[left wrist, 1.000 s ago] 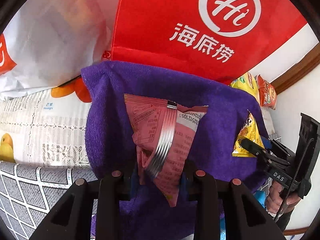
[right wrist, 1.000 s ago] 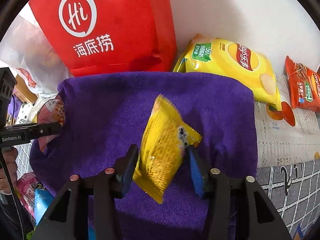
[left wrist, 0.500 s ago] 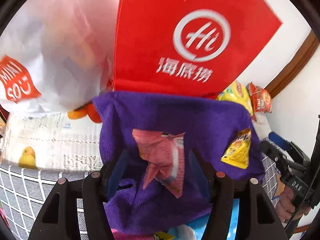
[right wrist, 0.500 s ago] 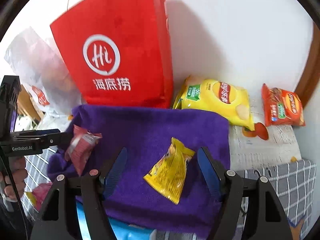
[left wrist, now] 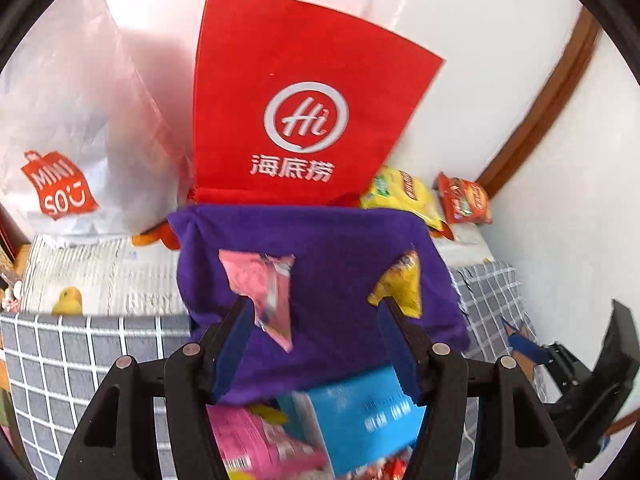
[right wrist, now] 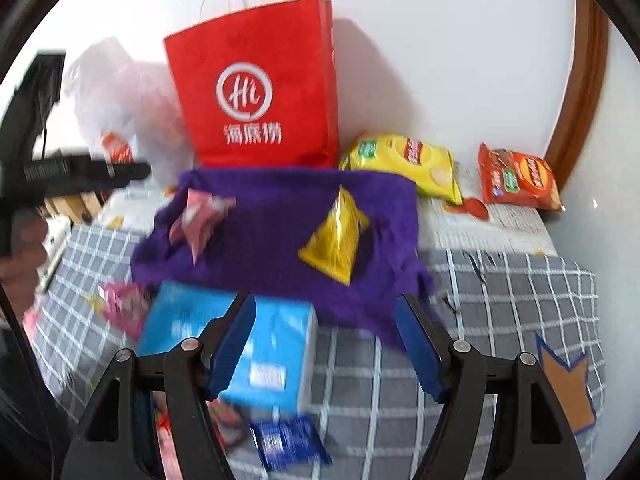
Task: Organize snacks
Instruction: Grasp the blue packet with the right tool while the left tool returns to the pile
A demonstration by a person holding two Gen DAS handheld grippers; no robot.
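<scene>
A purple towel (left wrist: 328, 264) (right wrist: 276, 236) lies on the checked table. On its left part rests a pink snack packet (left wrist: 262, 284) (right wrist: 200, 220), on its right part a small yellow packet (left wrist: 400, 284) (right wrist: 338, 236). My left gripper (left wrist: 316, 340) is open, raised above and behind the pink packet, nothing between its fingers. My right gripper (right wrist: 326, 344) is open too, pulled back from the yellow packet, over the table's near part. The left gripper's body (right wrist: 80, 170) shows at the left edge of the right wrist view.
A red paper bag (right wrist: 256, 96) stands behind the towel, a white plastic bag (left wrist: 72, 128) to its left. A yellow chips bag (right wrist: 404, 160) and an orange one (right wrist: 520, 176) lie right. A blue box (right wrist: 236, 344), pink packets (left wrist: 256, 440) and a dark blue packet (right wrist: 288, 444) lie near.
Both grippers opened and let go of their packets, which now rest on the towel. Both hands then rose and drew back, so more of the table shows.
</scene>
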